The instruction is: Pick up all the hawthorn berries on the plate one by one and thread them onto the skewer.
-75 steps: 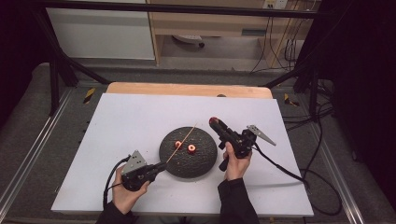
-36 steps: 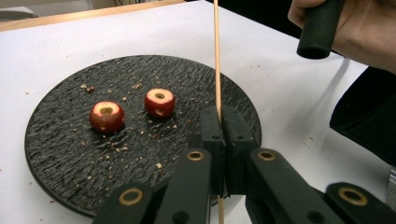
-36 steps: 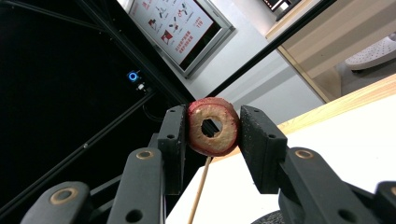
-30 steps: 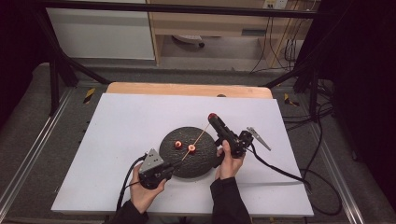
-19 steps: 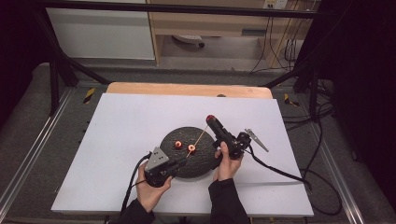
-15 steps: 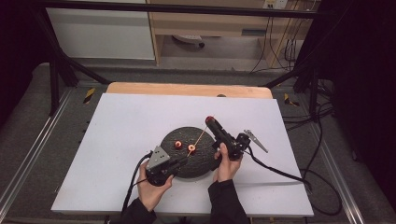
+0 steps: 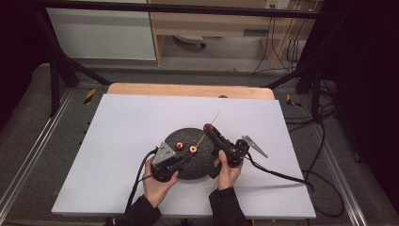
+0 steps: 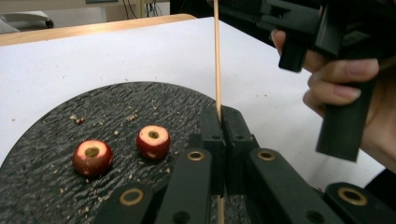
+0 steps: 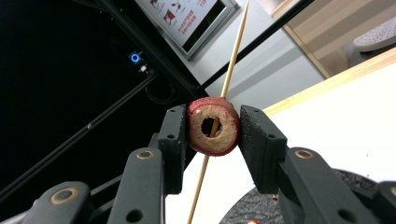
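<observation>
Fingers, left: the left gripper (image 8: 223, 135) has its two black fingers (image 8: 211, 140) clenched on a thin pale wooden skewer (image 8: 216, 56), which rises straight up out of the pinch in the left gripper view.
Fingers, right: the right gripper (image 9: 214, 126) grasps a red-skinned cored fruit ring with pale flesh (image 9: 213, 125), one black finger (image 9: 175, 135) pressed on each side of it.
Skewer: in the right gripper view the stick passes behind the ring's hole and shows through it; whether it has entered the hole I cannot tell. Its tip points up and away from the round dark rough-surfaced stone plate (image 7: 188, 136).
Left gripper, place: over the near left edge of the plate in the high view (image 7: 181, 160), held by the person's left hand (image 7: 157, 181).
Right gripper, place: just beside the plate's right edge (image 7: 209, 128), with the ring at its far end above the plate's far right rim; the person's right hand (image 7: 228, 169) holds its grip.
On the plate: two more small red cored fruits, one (image 8: 92, 157) to the left and one (image 8: 153, 142) nearer the skewer, lying apart with crumbs around them.
Plate, place: on the white worktop (image 7: 131, 122), near its front middle.
</observation>
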Demonstrator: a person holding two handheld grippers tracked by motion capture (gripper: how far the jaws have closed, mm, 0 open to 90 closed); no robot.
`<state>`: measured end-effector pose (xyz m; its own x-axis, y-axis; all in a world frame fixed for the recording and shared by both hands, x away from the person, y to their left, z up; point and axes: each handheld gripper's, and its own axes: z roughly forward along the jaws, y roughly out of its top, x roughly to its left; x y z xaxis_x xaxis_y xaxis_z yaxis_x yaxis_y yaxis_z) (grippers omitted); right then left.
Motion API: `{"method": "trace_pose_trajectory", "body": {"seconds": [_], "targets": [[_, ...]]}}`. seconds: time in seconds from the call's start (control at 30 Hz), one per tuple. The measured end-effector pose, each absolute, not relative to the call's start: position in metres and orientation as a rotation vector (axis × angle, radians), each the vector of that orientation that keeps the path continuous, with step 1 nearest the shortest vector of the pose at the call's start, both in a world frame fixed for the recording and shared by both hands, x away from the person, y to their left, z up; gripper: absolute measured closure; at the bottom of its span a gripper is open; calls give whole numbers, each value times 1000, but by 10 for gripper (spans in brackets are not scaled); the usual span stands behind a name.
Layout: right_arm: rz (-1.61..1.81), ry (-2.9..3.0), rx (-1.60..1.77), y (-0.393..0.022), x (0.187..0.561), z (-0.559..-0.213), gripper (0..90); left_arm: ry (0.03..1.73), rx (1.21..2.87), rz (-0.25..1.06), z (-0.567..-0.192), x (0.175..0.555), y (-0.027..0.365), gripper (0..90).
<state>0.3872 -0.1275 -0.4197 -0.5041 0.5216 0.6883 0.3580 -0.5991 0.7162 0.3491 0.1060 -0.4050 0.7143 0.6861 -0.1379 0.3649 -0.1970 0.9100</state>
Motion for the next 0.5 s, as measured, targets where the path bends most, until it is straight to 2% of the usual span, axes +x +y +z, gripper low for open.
{"method": "trace_pose_trajectory", "body": {"seconds": [0.5], "targets": [[2215, 1483, 1477, -124, 376, -429, 629, 813, 1817, 369, -400, 361, 94, 884]]}}
